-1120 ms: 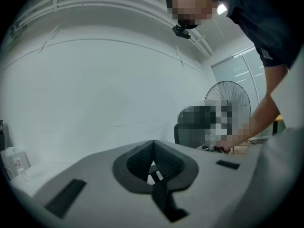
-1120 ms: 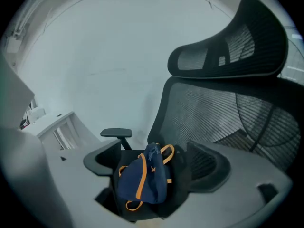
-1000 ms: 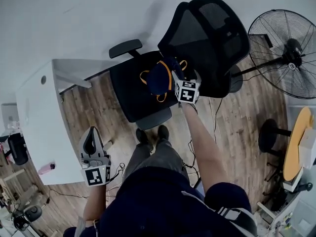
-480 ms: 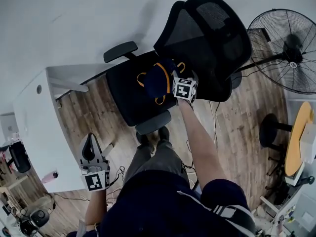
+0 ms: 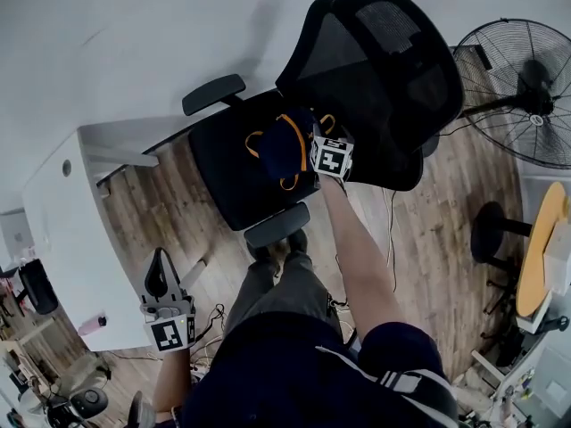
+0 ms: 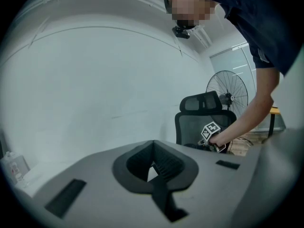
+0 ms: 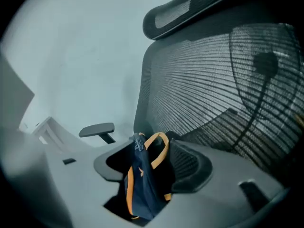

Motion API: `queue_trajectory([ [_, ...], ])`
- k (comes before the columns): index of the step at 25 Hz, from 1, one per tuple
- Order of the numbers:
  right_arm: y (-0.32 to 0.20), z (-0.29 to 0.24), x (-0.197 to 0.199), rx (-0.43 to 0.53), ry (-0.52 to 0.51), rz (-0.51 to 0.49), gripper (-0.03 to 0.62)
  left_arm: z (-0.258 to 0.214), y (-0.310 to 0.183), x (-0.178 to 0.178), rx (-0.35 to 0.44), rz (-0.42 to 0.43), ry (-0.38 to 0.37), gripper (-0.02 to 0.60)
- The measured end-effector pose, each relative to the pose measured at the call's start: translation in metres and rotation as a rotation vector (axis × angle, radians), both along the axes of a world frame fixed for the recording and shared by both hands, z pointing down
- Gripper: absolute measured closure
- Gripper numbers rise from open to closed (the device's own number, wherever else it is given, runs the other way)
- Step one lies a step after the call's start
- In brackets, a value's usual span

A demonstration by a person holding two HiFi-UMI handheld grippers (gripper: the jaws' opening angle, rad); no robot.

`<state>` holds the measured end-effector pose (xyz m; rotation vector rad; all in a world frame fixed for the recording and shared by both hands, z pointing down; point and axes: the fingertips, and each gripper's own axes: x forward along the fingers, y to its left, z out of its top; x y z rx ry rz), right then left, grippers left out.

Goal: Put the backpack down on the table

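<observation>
Lowered right gripper (image 5: 310, 150) – jaws just closing, still spread round backpack (image 5: 278, 145) (on chair (image 5: 227, 181), upper centre); left gripper (image 5: 161, 261) pressed together.

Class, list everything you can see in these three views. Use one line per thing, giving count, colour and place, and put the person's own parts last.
Mesh-backed office chair: one, black, centre, ahead of the person.
Fabric backpack: one, navy with orange trim, on the chair's seat.
Rectangular table: one, white, left.
Small object: one, pink, at the table's near edge, too small to name.
Pedestal fan: one, black, right of the chair.
Round-topped table: one, yellow, far right edge.
Plank floor: wood-brown, underfoot.
Right gripper: one, grey, at the backpack. Its jaws have just been closing round it, and the pads are not yet pressing.
Left gripper: one, grey, beside the white table, jaws together, empty.
</observation>
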<state>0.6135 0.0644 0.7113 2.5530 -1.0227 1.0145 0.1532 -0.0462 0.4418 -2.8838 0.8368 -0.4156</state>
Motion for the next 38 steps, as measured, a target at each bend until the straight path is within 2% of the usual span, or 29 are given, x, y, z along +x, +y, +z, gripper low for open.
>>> queue_trajectory([
  [6,0.004,0.023,-0.004,0.059,-0.132,0.085,0.381,0.006,0.0,0.001,-0.007,-0.008,-0.019,0.578],
  [13,-0.004,0.032,-0.001,0.139,-0.202,0.09,0.41,0.011,-0.004,-0.001,-0.013,-0.018,-0.034,0.578],
  [21,-0.018,0.019,0.0,0.123,-0.16,-0.069,0.413,0.014,-0.004,0.002,-0.015,-0.016,-0.042,0.578],
  [23,-0.019,0.018,0.001,0.107,-0.147,-0.089,0.444,0.014,-0.004,0.003,-0.017,-0.015,-0.037,0.578],
  [26,-0.016,0.01,0.001,0.104,-0.099,-0.109,0.455,0.01,-0.004,0.006,-0.017,-0.009,-0.011,0.578],
  [31,-0.015,0.003,-0.001,0.076,-0.046,-0.151,0.49,0.015,-0.003,0.002,-0.017,-0.021,-0.033,0.578],
  [35,-0.012,0.004,0.002,0.031,-0.01,-0.173,0.58,0.014,-0.002,0.006,-0.015,-0.016,-0.025,0.578],
  [38,-0.012,0.006,0.003,0.007,-0.001,-0.186,0.59,0.01,-0.001,0.008,-0.012,-0.018,-0.002,0.578],
])
